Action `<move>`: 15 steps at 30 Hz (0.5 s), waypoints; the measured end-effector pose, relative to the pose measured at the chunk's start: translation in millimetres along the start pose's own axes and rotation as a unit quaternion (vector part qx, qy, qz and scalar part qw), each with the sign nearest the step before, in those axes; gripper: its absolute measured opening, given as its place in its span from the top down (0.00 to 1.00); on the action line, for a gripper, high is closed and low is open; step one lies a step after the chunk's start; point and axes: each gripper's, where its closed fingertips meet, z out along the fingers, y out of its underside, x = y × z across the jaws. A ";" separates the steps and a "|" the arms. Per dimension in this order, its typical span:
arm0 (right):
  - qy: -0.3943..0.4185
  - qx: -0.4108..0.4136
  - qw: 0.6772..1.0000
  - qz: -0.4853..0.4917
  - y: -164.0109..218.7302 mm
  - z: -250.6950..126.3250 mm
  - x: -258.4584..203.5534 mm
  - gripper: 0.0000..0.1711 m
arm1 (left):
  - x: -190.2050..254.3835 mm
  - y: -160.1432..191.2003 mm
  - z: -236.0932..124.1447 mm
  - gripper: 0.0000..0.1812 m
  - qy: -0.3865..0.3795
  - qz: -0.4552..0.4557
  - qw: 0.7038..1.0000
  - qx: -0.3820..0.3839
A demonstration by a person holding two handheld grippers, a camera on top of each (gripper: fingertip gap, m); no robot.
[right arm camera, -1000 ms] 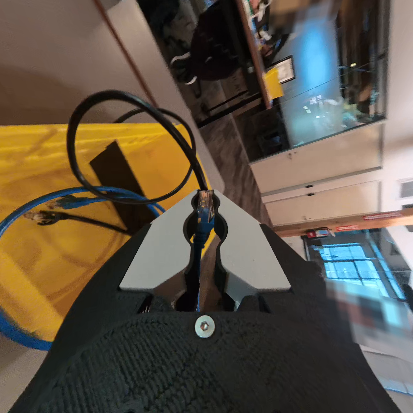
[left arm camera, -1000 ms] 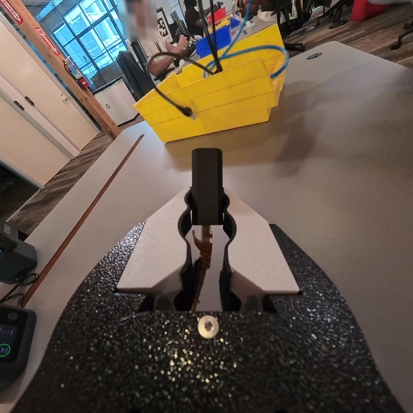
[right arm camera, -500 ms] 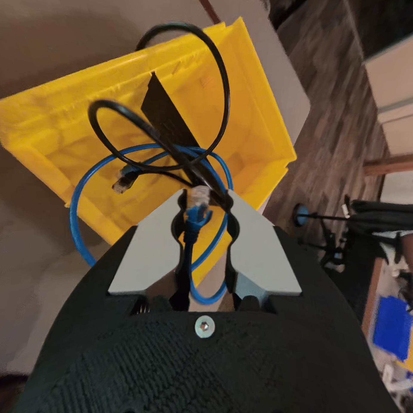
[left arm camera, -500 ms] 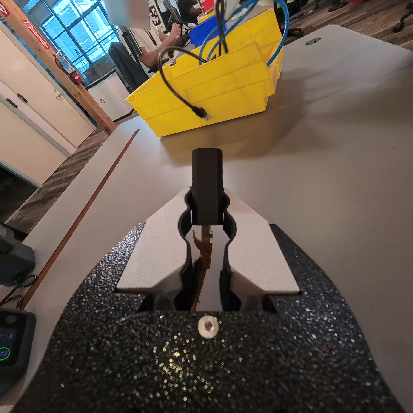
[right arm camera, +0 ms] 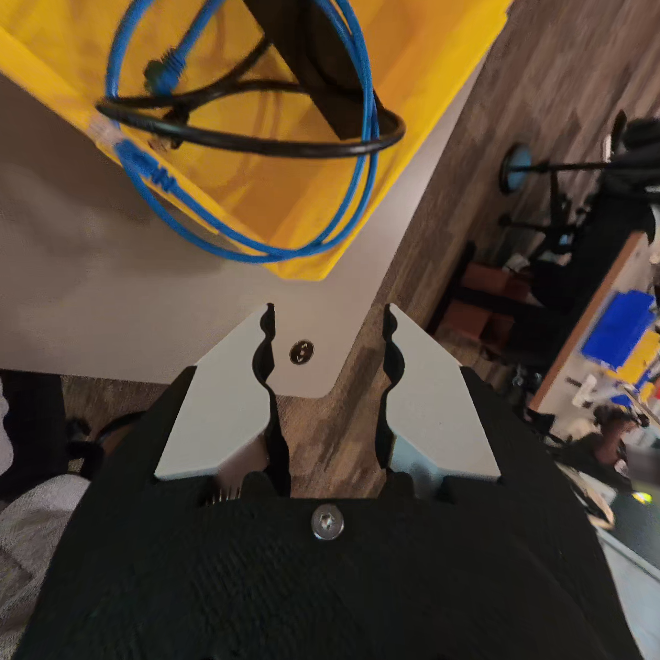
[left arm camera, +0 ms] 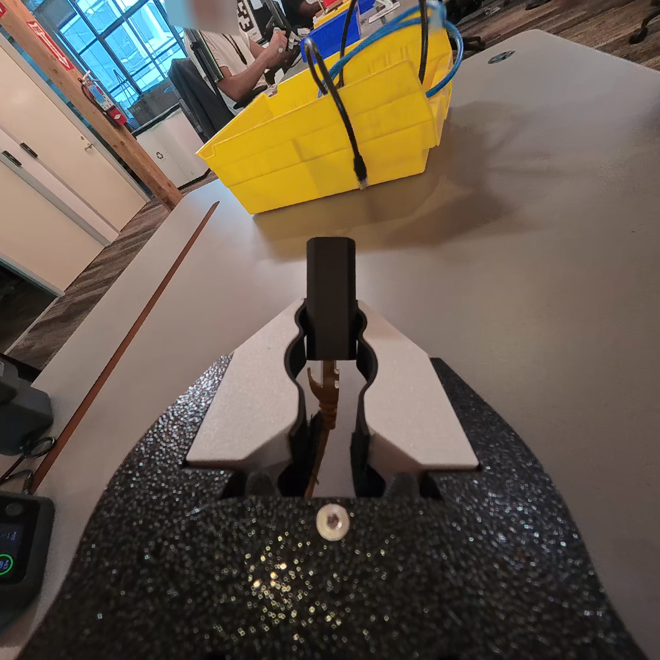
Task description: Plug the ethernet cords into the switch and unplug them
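My left gripper (left arm camera: 330,307) is shut on a narrow black switch (left arm camera: 330,278) and holds it just above the grey table (left arm camera: 500,285). A brown cord (left arm camera: 326,396) is plugged into the switch's near end, between the fingers. A yellow bin (left arm camera: 321,143) stands beyond. A black cord (left arm camera: 343,114) hangs over the bin's front wall, its plug dangling. My right gripper (right arm camera: 328,314) is open and empty above the table's corner. A looped blue cord (right arm camera: 368,143) and the black cord (right arm camera: 250,143) hang loose over the bin (right arm camera: 410,71).
A black flat piece (right arm camera: 310,53) stands inside the bin. A dark device with a lit screen (left arm camera: 14,557) lies at the table's left edge. A round grommet (right arm camera: 301,351) sits near the table corner. A person (left arm camera: 235,53) sits beyond the bin, by a blue bin (left arm camera: 332,39). One gripper's finger ends stand about 45 centimetres off the other's.
My right gripper has opened and let go of the blue cord's plug, then drawn back from the bin. The black cord's plug has swung lower over the bin's front. My left gripper still holds the switch.
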 end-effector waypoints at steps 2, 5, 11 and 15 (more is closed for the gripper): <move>0.016 0.008 1.000 -0.006 1.2 -9.3 -4.6 0.65 | -0.1 0.6 0.2 0.88 0.000 0.001 1.000 -0.002; 0.051 0.092 0.992 -0.072 -29.9 -24.8 -14.9 0.67 | 0.4 1.2 0.6 0.88 0.001 0.001 1.000 -0.003; 0.096 0.271 0.910 -0.300 -143.5 -29.1 -67.9 0.71 | 2.0 2.1 1.3 0.88 0.003 0.005 1.000 -0.007; 0.106 0.249 0.887 -0.374 -184.1 1.1 -77.0 0.73 | 2.2 1.7 0.7 0.88 0.004 0.004 1.000 -0.005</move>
